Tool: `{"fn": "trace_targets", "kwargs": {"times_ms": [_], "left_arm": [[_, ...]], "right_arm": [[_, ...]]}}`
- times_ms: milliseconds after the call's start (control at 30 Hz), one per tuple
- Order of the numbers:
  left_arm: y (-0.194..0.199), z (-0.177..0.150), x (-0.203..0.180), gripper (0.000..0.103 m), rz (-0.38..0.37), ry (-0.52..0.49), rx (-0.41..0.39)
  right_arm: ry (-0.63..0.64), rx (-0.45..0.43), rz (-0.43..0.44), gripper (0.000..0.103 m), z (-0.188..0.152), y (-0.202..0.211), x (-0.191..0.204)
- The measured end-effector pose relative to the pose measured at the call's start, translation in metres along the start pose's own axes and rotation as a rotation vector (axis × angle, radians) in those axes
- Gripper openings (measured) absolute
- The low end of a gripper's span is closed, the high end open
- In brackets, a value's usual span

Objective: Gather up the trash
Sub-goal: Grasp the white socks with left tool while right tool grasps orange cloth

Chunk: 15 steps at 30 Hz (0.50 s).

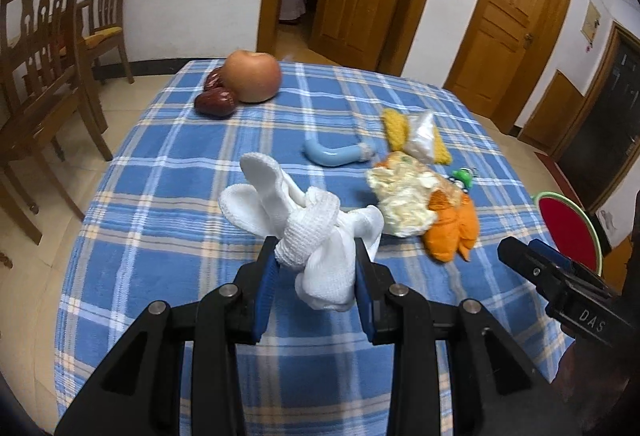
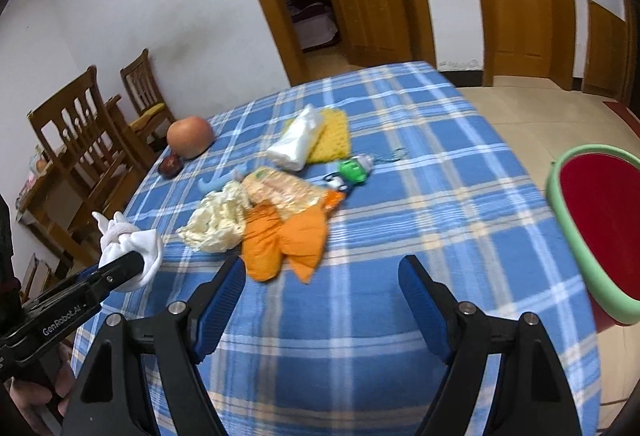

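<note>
Left wrist view: left tool (image 1: 316,268) angled downward grips white cloth (image 1: 320,232); right tool (image 2: 322,276) wide.

One apple (image 1: 251,76), two red dates (image 1: 215,102), two chairs (image 1: 38,48), one bin (image 2: 598,224)

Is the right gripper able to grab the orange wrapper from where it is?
Probably yes. The right gripper is open and empty, the orange wrapper lies just ahead of its fingertips on the table, and nothing sits between them.
</note>
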<state>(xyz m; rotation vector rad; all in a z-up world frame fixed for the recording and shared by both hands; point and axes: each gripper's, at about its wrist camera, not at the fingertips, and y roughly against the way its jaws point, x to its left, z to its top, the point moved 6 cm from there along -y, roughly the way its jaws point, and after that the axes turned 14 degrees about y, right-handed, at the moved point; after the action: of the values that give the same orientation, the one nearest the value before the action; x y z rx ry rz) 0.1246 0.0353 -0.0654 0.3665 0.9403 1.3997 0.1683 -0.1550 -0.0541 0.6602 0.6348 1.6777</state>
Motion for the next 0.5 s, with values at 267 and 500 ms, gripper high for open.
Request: {"fn": "trace_targets", "kwargs": {"times_ms": [267, 500], "left_arm": [[-0.01, 0.002, 0.013, 0.035, 0.027, 0.023, 0.004], [-0.019, 0.004, 0.017, 0.035, 0.038, 0.026, 0.013]], "right_arm": [[0.022, 0.048, 0.015, 0.081, 0.003, -0.029, 0.014], [0.028, 0.065, 0.021, 0.081, 0.005, -0.043, 0.017]]}}
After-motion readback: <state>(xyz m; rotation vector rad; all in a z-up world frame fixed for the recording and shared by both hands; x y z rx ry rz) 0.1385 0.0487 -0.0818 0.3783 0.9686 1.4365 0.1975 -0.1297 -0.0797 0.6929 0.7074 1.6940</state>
